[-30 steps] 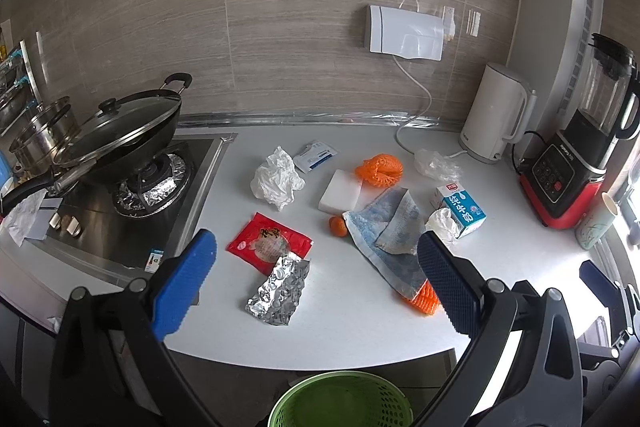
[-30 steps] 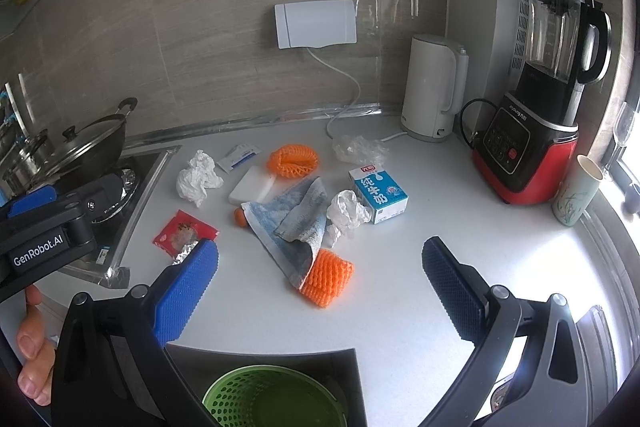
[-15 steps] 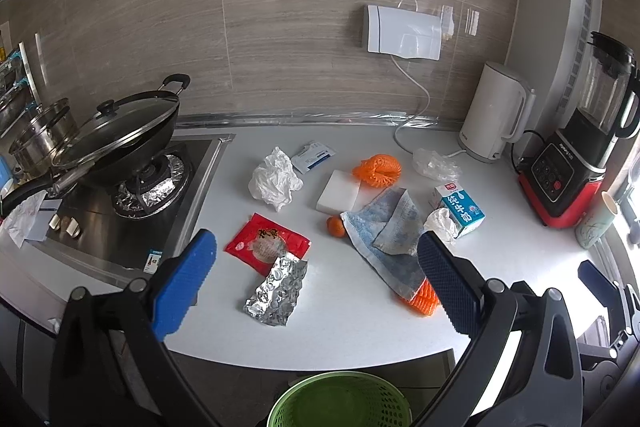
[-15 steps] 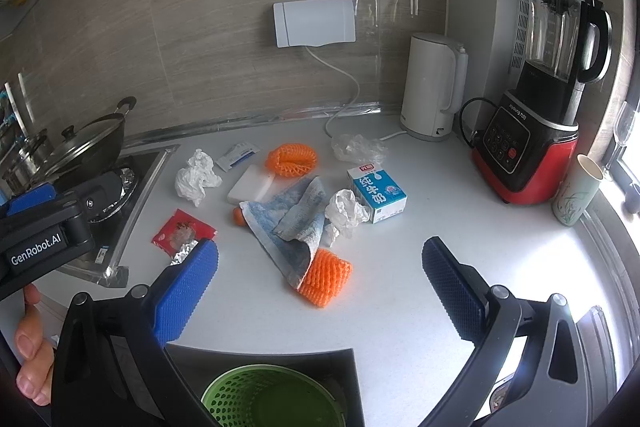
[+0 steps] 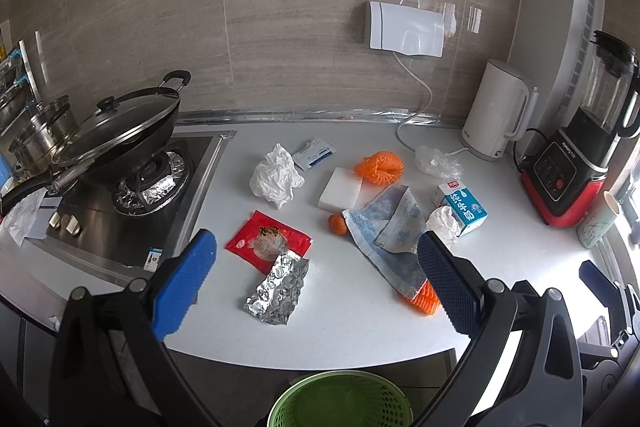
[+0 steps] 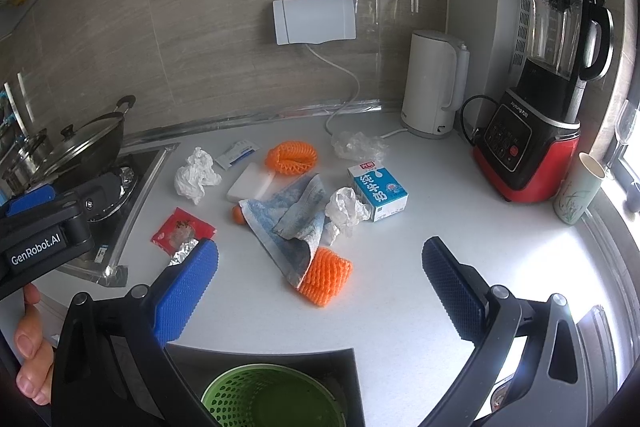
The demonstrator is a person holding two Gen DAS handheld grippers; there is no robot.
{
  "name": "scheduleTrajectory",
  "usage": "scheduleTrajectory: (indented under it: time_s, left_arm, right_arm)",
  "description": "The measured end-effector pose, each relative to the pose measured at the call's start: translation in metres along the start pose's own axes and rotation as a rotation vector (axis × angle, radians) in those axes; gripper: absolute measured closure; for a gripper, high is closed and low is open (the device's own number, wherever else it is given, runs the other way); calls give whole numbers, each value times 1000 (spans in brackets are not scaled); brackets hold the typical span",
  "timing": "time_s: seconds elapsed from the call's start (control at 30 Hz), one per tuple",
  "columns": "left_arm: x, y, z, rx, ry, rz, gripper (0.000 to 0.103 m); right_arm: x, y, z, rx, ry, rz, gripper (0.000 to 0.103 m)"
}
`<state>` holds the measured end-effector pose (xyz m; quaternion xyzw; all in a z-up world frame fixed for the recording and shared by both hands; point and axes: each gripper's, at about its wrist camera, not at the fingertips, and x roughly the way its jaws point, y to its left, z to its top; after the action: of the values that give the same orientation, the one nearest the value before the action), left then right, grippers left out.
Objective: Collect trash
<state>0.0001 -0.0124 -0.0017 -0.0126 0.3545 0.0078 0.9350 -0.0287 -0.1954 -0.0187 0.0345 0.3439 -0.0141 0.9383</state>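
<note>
Crumpled foil, red wrapper on countertop

Green basket cut off at bottom edge

The left tool is held wide open above the surface, with crumpled foil seen between its fingers and a green basket below it.

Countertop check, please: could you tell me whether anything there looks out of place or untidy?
Yes. Litter is strewn across the countertop: crumpled foil overlapping a red wrapper, a milk carton, orange foam nets, and a rumpled cloth draped over one net.
</note>
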Motion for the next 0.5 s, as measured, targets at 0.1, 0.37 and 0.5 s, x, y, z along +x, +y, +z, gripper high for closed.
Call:
scheduleTrajectory:
  time_s: [0.1, 0.37, 0.5]
  left_arm:
    - [2, 0, 0, 1, 3, 1, 6]
    - [5, 0, 0, 0, 10, 0, 6]
    - [11, 3, 0, 2, 16, -2, 6]
  right_arm:
    - [1, 0, 0, 1, 3, -1, 2]
    - [7, 0, 0, 0, 14, -2, 2]
    - [11, 1, -1, 1, 23, -4, 2]
